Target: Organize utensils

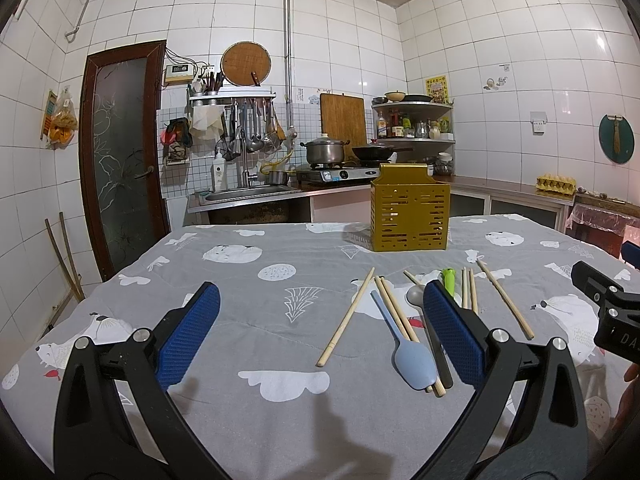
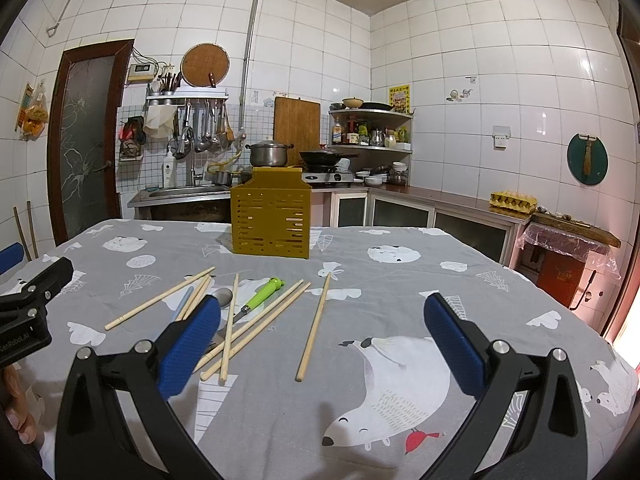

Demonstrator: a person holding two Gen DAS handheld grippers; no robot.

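A mustard-yellow slotted utensil holder (image 1: 410, 216) (image 2: 271, 218) stands upright at the far middle of the table. In front of it lie several wooden chopsticks (image 1: 347, 317) (image 2: 313, 328), a pale blue spoon (image 1: 412, 354), a metal spoon (image 2: 222, 297) and a green-handled peeler (image 2: 265, 293). My left gripper (image 1: 320, 330) hovers open over the cloth, its right finger just in front of the utensils. My right gripper (image 2: 322, 338) is open too, with one chopstick lying between its fingers on the cloth.
The table wears a grey cloth with polar bears (image 2: 384, 392). Behind it run a sink counter (image 1: 252, 194), a stove with pots (image 1: 340, 160) and a corner shelf. An egg tray (image 2: 513, 201) sits on the right counter. A hand shows at the frame edge.
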